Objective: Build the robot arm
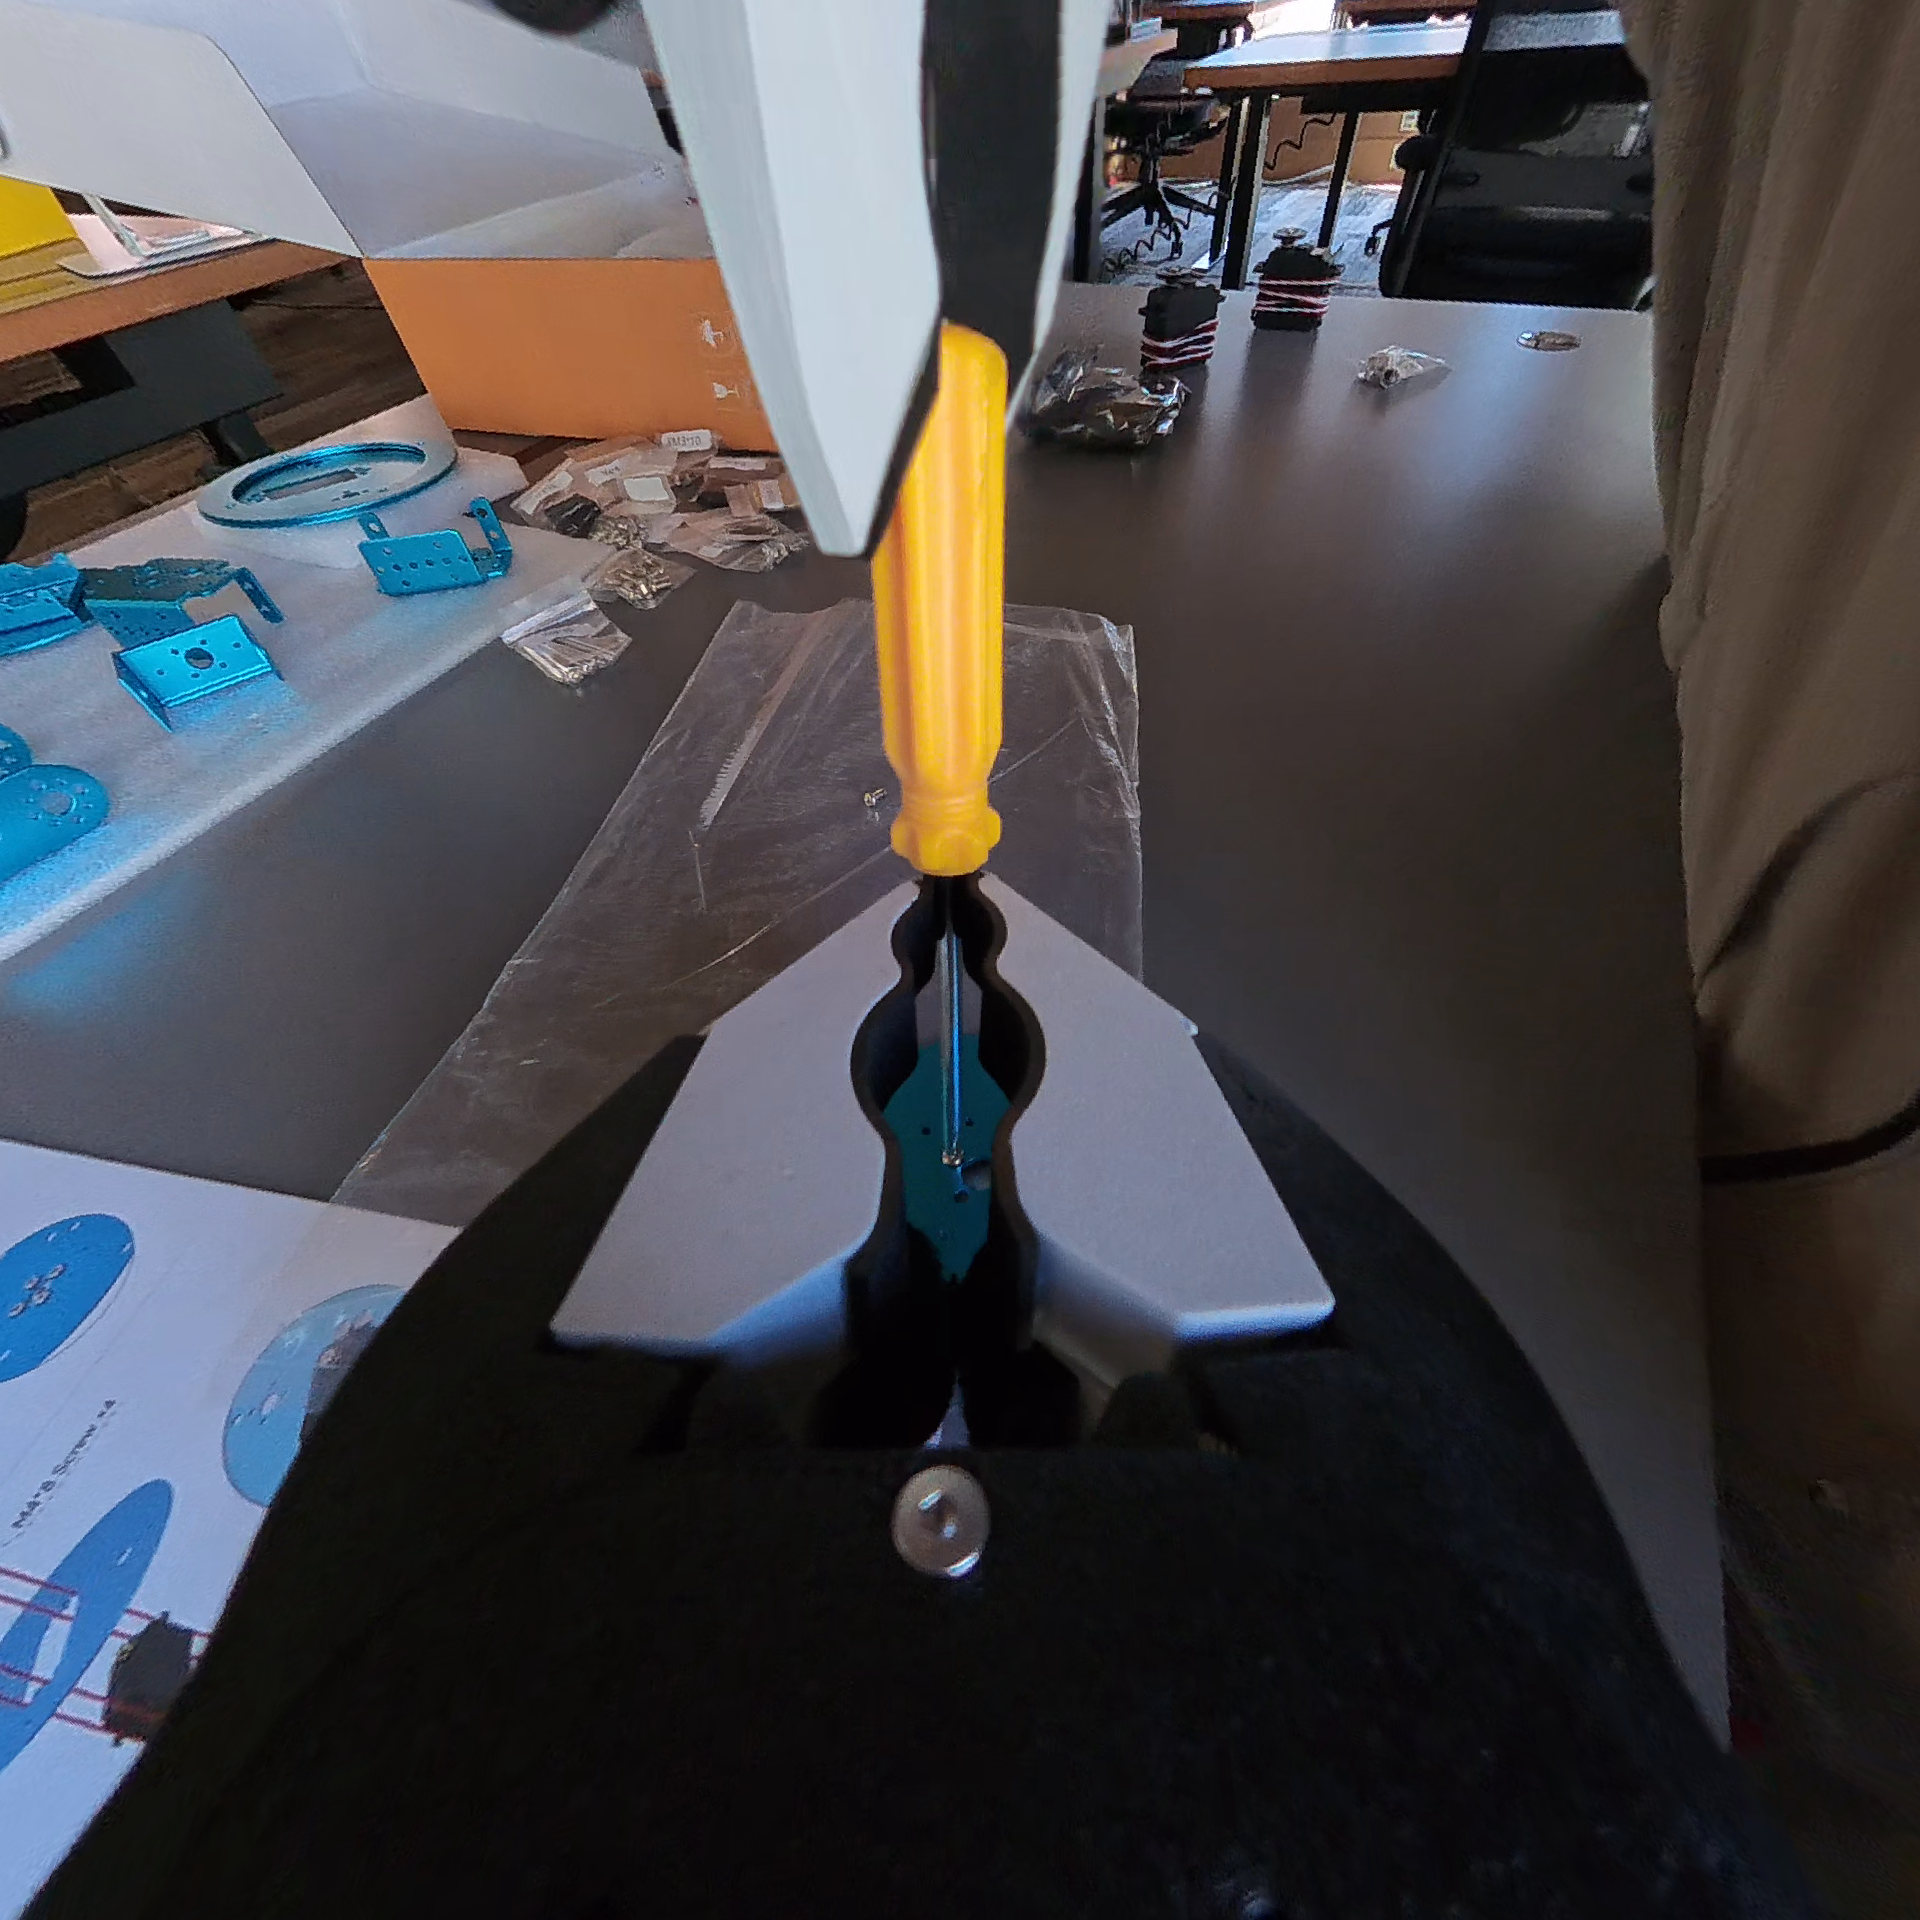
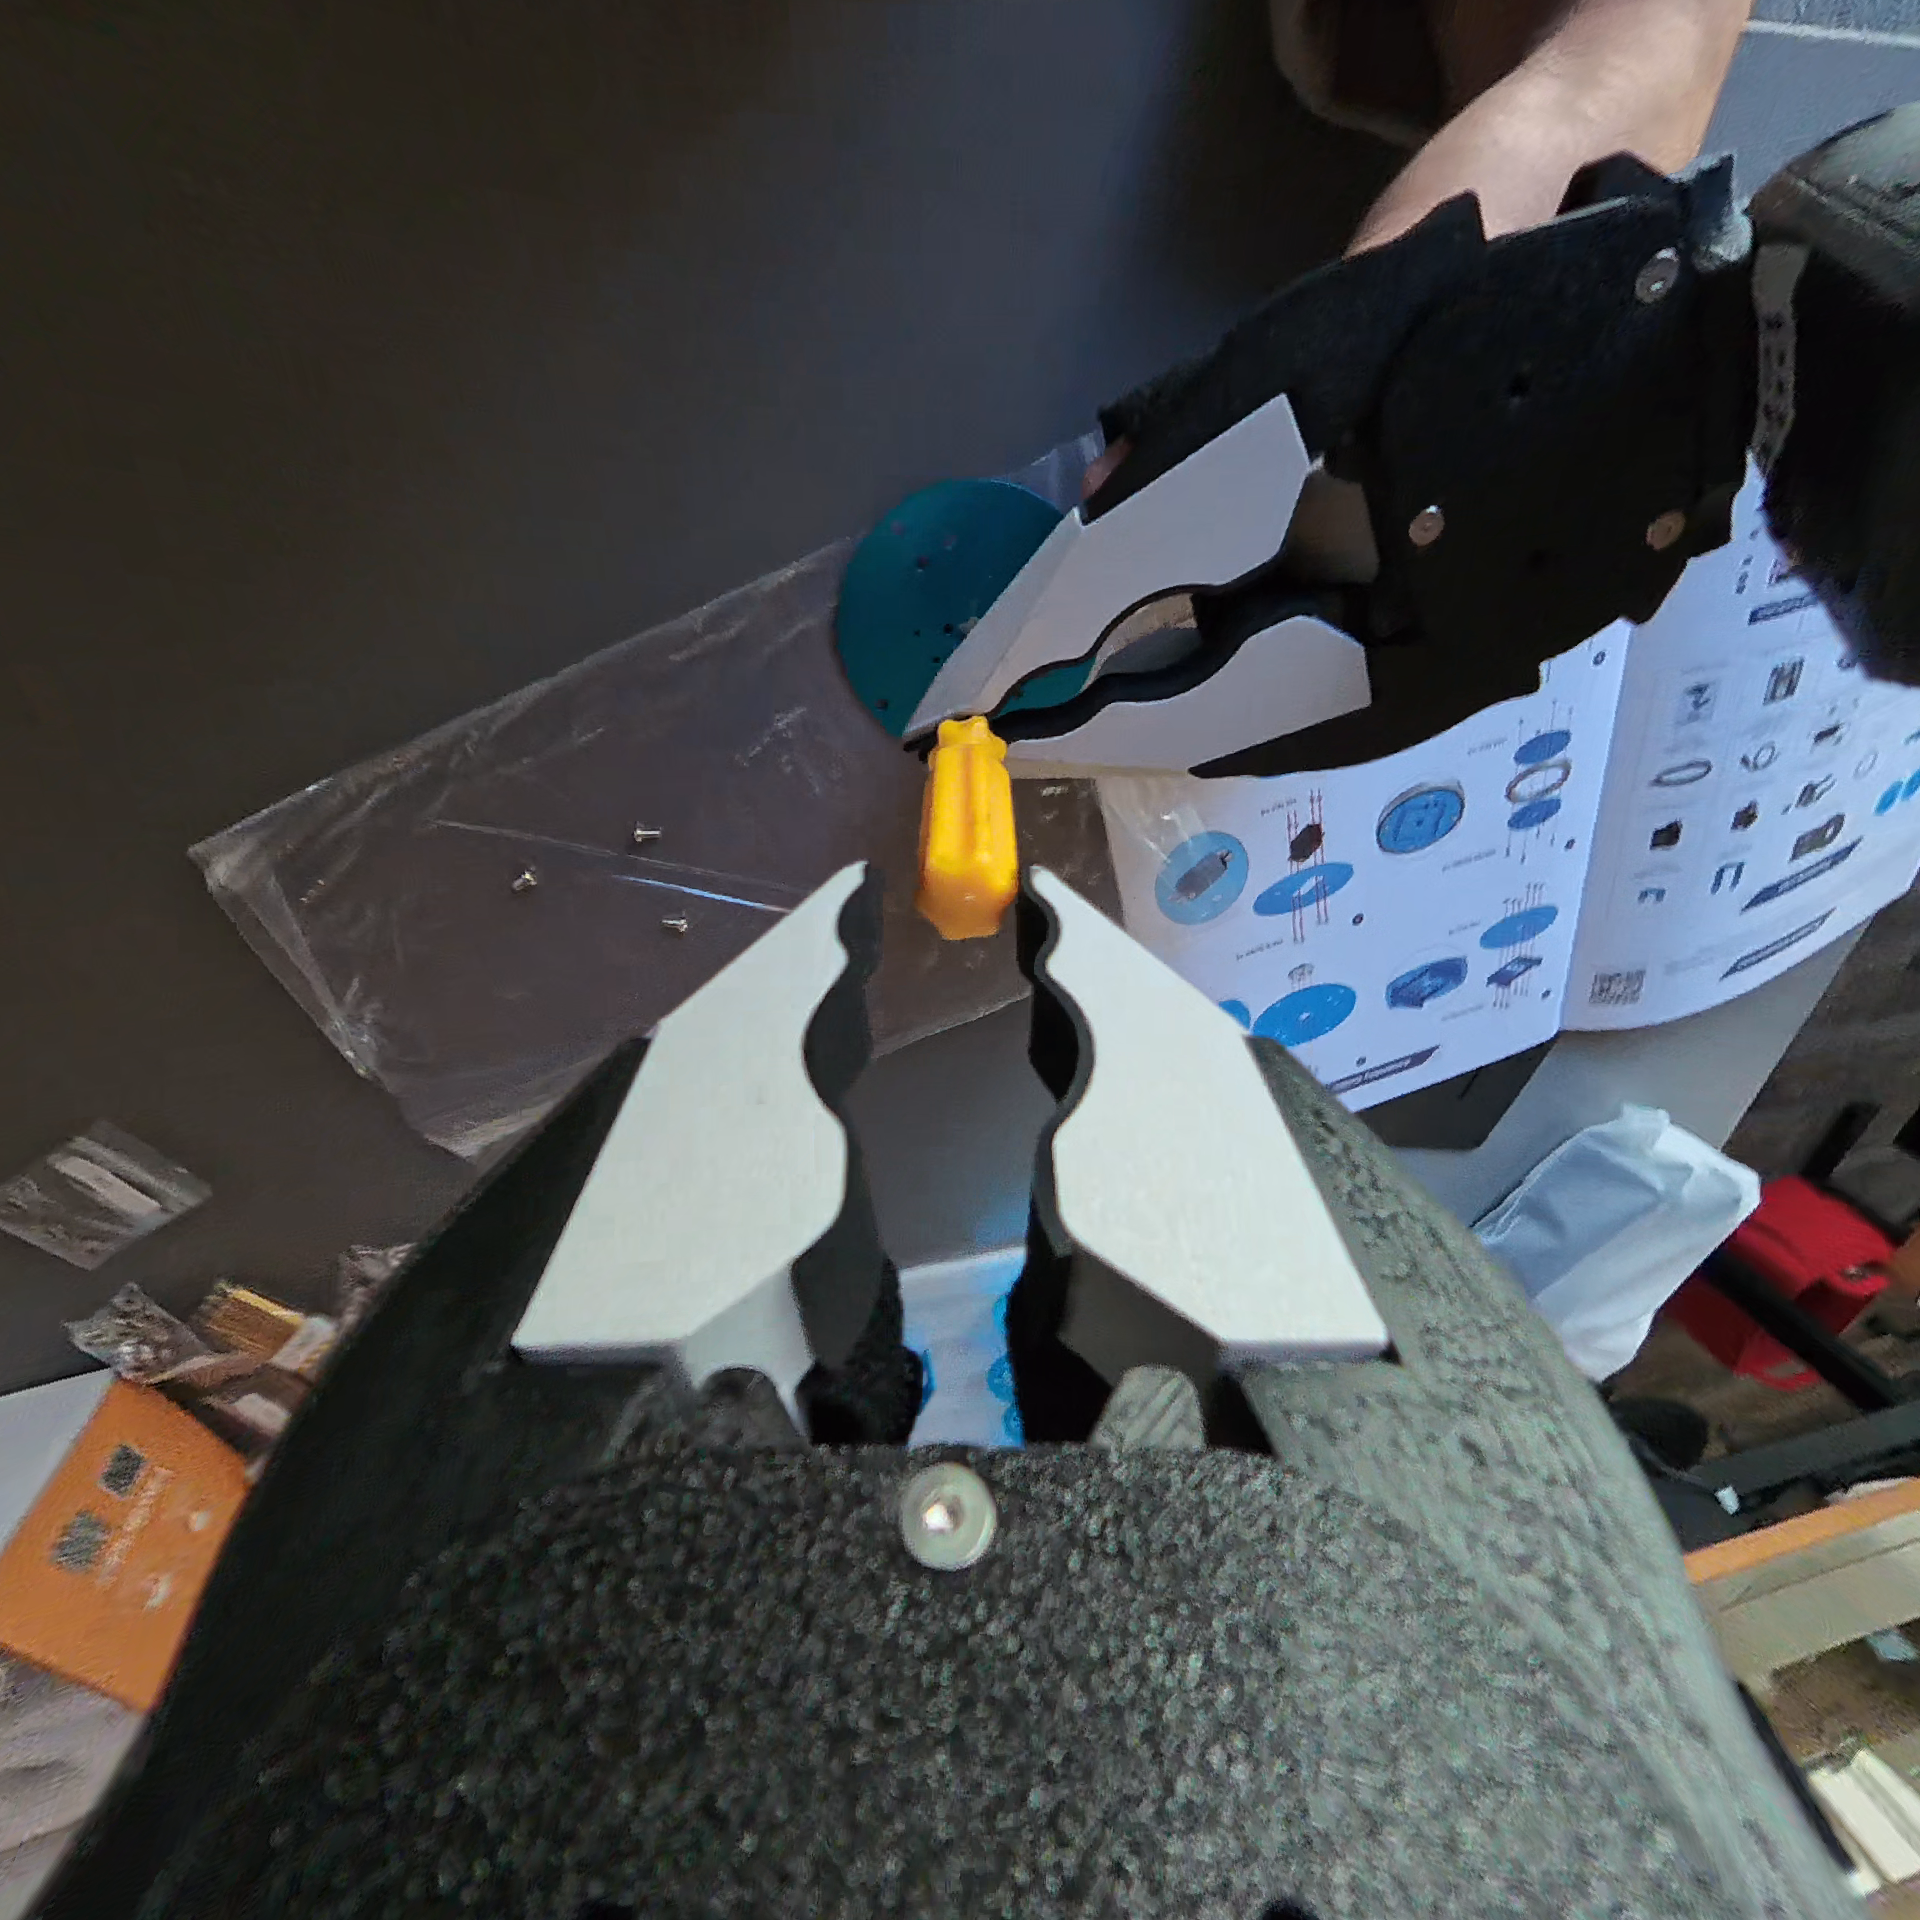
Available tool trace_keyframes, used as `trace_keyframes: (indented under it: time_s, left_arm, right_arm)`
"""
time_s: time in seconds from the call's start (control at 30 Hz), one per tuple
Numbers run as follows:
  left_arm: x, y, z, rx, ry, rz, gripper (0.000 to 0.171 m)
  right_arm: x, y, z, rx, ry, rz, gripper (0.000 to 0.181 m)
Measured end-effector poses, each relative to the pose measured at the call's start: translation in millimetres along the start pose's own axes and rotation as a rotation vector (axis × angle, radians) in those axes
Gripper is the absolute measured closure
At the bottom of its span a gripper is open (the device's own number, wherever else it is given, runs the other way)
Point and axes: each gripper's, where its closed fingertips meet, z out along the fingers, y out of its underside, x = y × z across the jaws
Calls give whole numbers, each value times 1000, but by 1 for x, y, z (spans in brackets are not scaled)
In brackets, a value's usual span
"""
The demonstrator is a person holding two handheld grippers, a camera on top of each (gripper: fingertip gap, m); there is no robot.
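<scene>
Left gripper [image 1: 948, 904] clamped on blue disc [image 2: 914, 592]; right gripper [image 2: 948, 883] pinching yellow screwdriver [image 1: 940, 623], tip on disc screw.

Both tongs look alike. The left tongs [image 1: 951, 894] and right tongs [image 2: 945, 883] each have pale grey wedge fingers [image 2: 717, 1122] with wavy black inner pads, a rough black body and a silver screw [image 2: 945, 1522] at its centre.
</scene>
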Motion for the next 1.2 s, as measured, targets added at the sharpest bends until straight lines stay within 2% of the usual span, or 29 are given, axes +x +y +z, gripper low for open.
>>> trace_keyframes:
  time_s: [0.03,0.23,0.33,0.43,0.6,0.67,0.9,1.03,1.2]
  left_arm:
    - [0,0,0,-2,2,-1,167]
    - [-2,1,1,-8,-18,-42,167]
    - [-7,14,-11,-91,-85,-111,149]
    - [-2,31,-31,-165,-94,-138,168]
    - [8,63,-24,-380,-76,-107,171]
    - [8,66,-23,-392,-84,-121,171]
    - [5,67,-23,-378,-112,-136,171]
    - [4,66,-22,-369,-130,-138,171]
    - [2,66,-20,-371,-154,-123,171]
  right_arm:
    - [1,-1,1,19,-8,-12,164]
    - [0,2,2,59,-41,19,164]
    - [-3,2,2,59,-37,25,163]
    - [-4,1,2,67,-52,62,163]
    - [-1,-1,2,60,-50,102,163]
    - [2,0,1,50,-53,149,163]
    - [16,-12,1,58,-157,539,163]
    - [28,-19,3,50,-217,860,163]
    - [36,-16,5,12,-202,1240,164]
